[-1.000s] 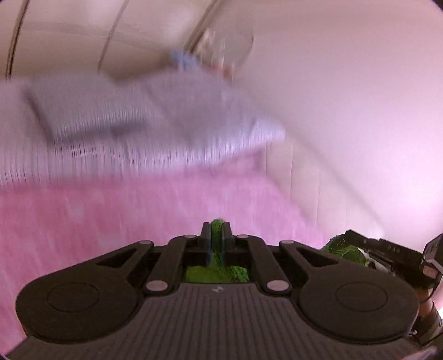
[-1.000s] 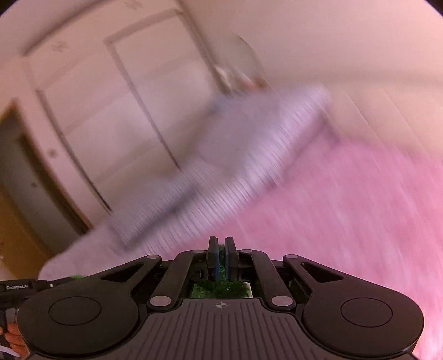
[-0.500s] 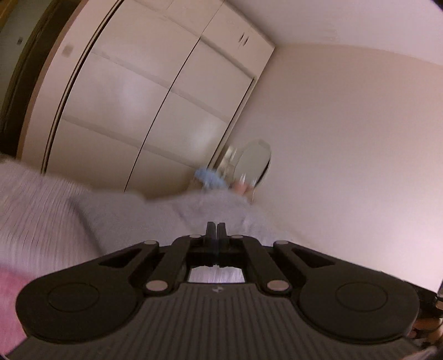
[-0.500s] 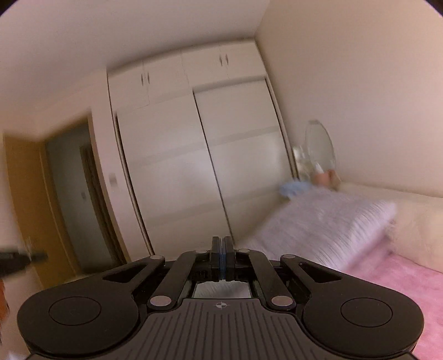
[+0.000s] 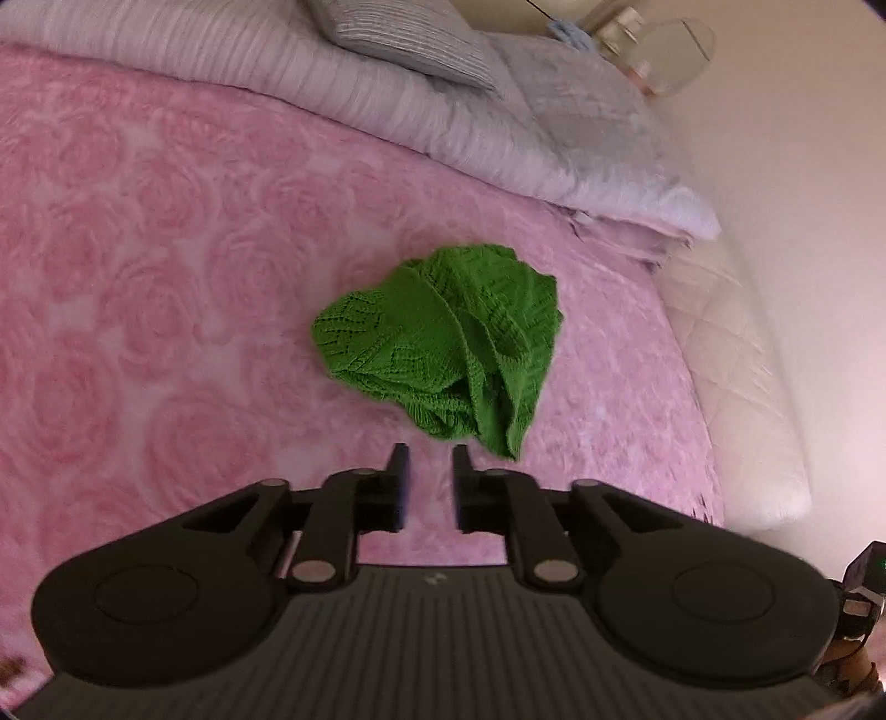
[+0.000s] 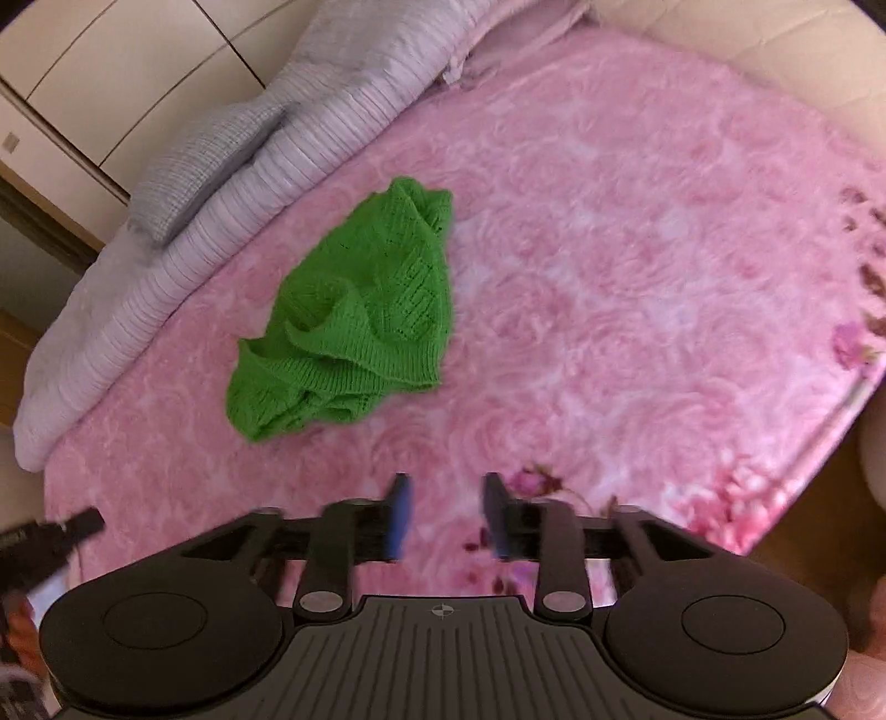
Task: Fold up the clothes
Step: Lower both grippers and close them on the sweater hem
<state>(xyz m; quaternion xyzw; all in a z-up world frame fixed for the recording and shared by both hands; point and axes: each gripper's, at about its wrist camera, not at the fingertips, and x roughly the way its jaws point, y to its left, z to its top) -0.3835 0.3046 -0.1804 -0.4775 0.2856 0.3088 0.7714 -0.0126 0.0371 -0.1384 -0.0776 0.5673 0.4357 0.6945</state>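
A green knitted garment (image 5: 448, 343) lies crumpled in a heap on the pink rose-patterned bedspread (image 5: 166, 277). It also shows in the right wrist view (image 6: 354, 321), left of centre. My left gripper (image 5: 431, 459) is open and empty, just short of the heap's near edge. My right gripper (image 6: 447, 490) is open and empty, above the bedspread (image 6: 637, 249), to the right of and nearer than the garment.
A grey-white rolled duvet (image 5: 387, 99) and a grey pillow (image 5: 410, 33) lie along the far side of the bed. A cream padded headboard (image 5: 742, 387) is at the right. Wardrobe doors (image 6: 83, 83) stand beyond the bed. The bed's edge (image 6: 830, 421) is at the right.
Both grippers were shut on the green garment and swung up toward the room. Now both are open and the garment lies dropped on the bedspread.
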